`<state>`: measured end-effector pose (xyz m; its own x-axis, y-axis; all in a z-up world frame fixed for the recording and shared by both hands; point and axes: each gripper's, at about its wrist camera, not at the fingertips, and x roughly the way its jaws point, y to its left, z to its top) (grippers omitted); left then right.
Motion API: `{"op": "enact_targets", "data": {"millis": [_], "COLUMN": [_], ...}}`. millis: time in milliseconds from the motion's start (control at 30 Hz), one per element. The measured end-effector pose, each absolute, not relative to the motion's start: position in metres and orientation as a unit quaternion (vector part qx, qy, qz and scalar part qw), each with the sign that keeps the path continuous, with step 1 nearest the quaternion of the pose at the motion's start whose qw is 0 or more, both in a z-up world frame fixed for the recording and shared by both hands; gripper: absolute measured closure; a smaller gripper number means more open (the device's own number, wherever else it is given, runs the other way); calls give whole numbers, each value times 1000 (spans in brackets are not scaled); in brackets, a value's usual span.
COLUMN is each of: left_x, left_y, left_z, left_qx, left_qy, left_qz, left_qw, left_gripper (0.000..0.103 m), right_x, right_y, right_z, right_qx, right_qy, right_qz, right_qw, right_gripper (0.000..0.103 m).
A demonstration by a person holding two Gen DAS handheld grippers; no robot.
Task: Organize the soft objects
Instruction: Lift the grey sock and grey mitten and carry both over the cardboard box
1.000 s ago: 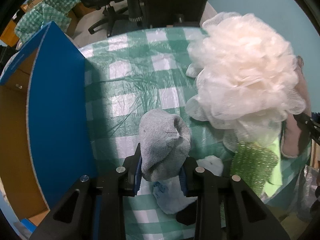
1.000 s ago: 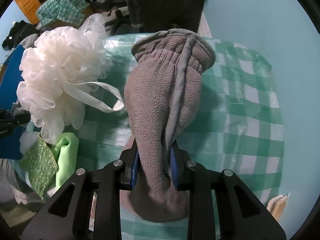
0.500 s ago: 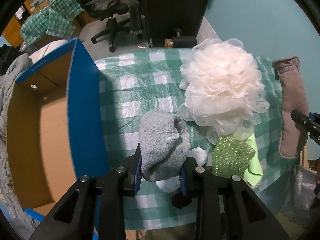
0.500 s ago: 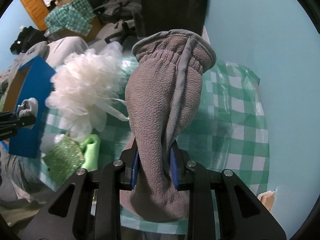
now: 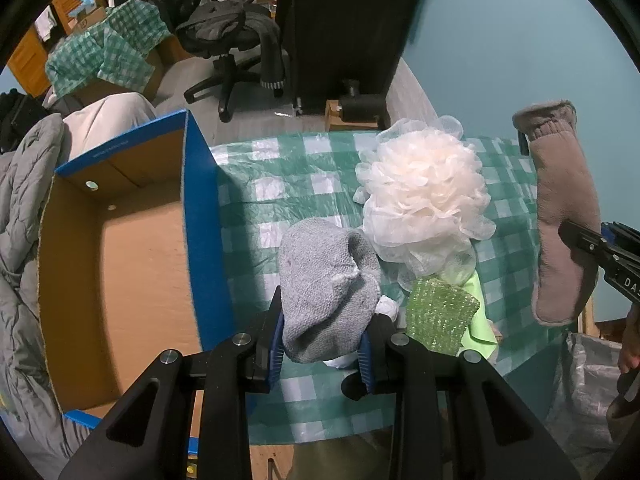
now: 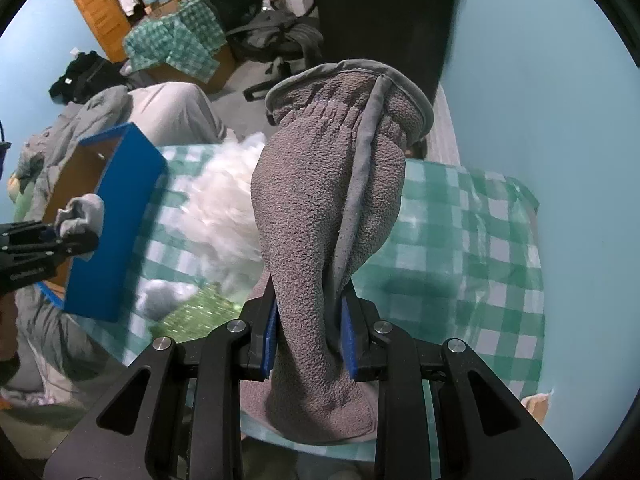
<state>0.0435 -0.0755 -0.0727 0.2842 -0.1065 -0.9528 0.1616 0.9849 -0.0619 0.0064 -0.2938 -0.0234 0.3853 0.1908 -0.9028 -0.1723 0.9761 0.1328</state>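
Nearest in the left wrist view, the left gripper [image 5: 323, 340] has its jaws pinched on a grey knitted sock [image 5: 326, 292], which bulges up between the blue pads, clear of the table. In the right wrist view the right gripper [image 6: 308, 336] is clamped the same way around the lower part of a brown fleece mitten [image 6: 332, 216], whose cuff stands up above the jaws.

Just beyond the sock, on the green checked tablecloth [image 5: 280, 184], lie a glittery green scrub sponge [image 5: 440, 316] on a lime-green cloth [image 5: 478, 320], and a small white bundle [image 5: 388, 306], perhaps another sock, too hidden to name. Behind them sits a big white mesh bath pouf [image 5: 424, 196].

To the left of the table stands an open cardboard box with blue sides [image 5: 200, 216]; what shows of its floor looks bare.

By my reading the sorting has barely started: two items are lifted but not yet in the box, and the pouf, sponge, cloth and white bundle remain on the table. Further off are an office chair [image 5: 228, 36] and a grey quilt [image 5: 20, 216].
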Motion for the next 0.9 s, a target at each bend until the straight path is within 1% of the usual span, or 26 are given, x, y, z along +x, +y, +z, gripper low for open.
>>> {"op": "enact_targets", "data": {"millis": [267,900], "left_x": [38,15], "left_y": [-51,36], "left_z": [-59,-51], "left_qx": [11,-24], "left_qy": [582,576], "left_qz": [-80,-12], "left_qw": [809,817], "left_gripper": [72,72], "right_x": [12,30], "right_y": [-256,-149], "right_z": [-10,5], "right_qx": [2,-27], "right_qy": [535,519], "right_qz": [139,236], "right_qw": [833,821], "right_gripper": [79,79]}}
